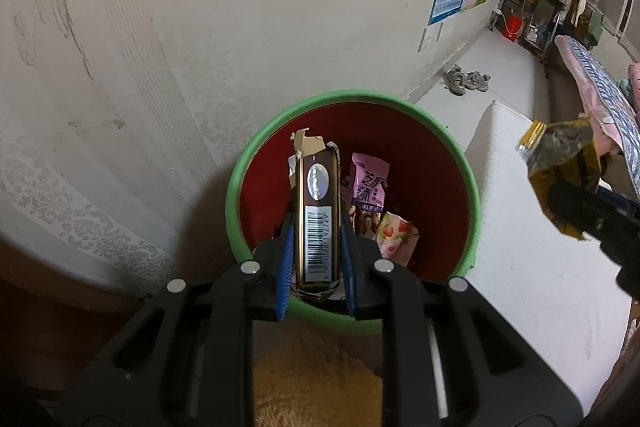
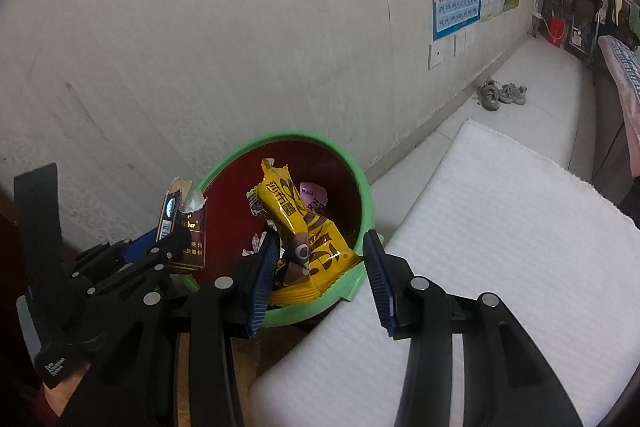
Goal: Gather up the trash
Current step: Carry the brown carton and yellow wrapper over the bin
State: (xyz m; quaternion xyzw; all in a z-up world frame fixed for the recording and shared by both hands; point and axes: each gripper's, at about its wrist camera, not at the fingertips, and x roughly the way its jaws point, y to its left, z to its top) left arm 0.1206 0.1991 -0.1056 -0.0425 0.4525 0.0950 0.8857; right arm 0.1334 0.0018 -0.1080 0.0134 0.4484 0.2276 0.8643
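My left gripper (image 1: 316,259) clamps a brown cigarette pack (image 1: 318,223) (barcode side up) over the green-rimmed red trash bin (image 1: 460,155). My right gripper (image 2: 320,271) stands wide, its left blue pad touching a yellow snack wrapper (image 2: 304,231) above the bin's rim. Pink candy wrappers (image 1: 370,183) lie inside.

A brown box (image 1: 318,223) with a torn top and a barcode stood upright over the bin (image 1: 256,163), green-rimmed and red inside. A yellow wrapper (image 2: 304,239) hung over its rim; pink wrappers (image 1: 370,183) lay within.
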